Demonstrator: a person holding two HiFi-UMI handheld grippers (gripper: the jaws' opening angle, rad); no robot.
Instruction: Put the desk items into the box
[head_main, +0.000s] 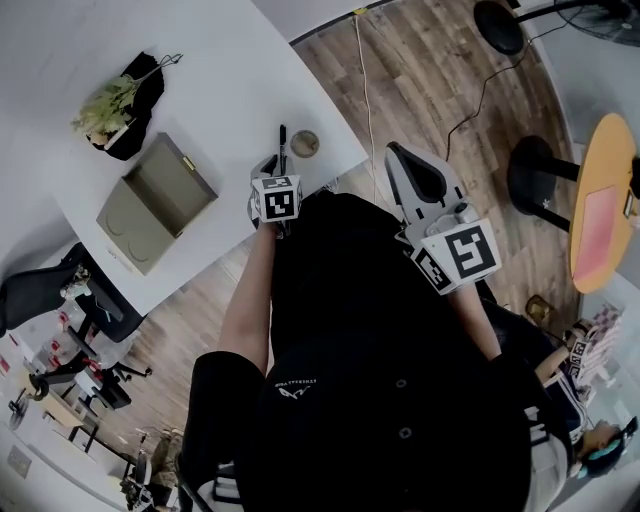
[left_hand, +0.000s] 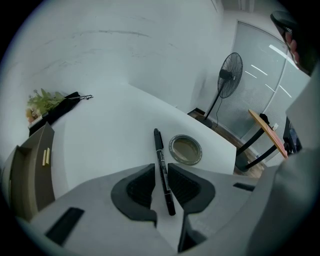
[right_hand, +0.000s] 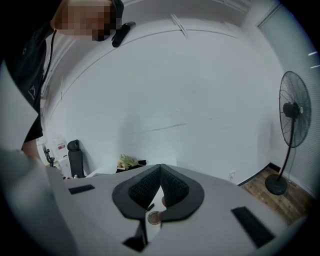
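A black pen (head_main: 283, 150) lies on the white desk (head_main: 220, 90) beside a round tin (head_main: 304, 144) near the desk's front edge. My left gripper (head_main: 277, 170) is down at the pen's near end. In the left gripper view the pen (left_hand: 159, 150) runs between the two jaws, which are closed in on it with hardly any gap, and the tin (left_hand: 185, 149) sits just right of it. The open olive box (head_main: 155, 200) stands further left on the desk. My right gripper (head_main: 393, 152) hangs off the desk over the floor, and in its own view the right gripper (right_hand: 161, 167) is shut and empty.
A plant on a black cloth (head_main: 115, 105) lies behind the box. Right of the desk there is wooden floor with a cable (head_main: 365, 80), a standing fan (left_hand: 227, 80) and an orange-topped table (head_main: 600, 200). A black office chair (head_main: 40, 290) stands at the left.
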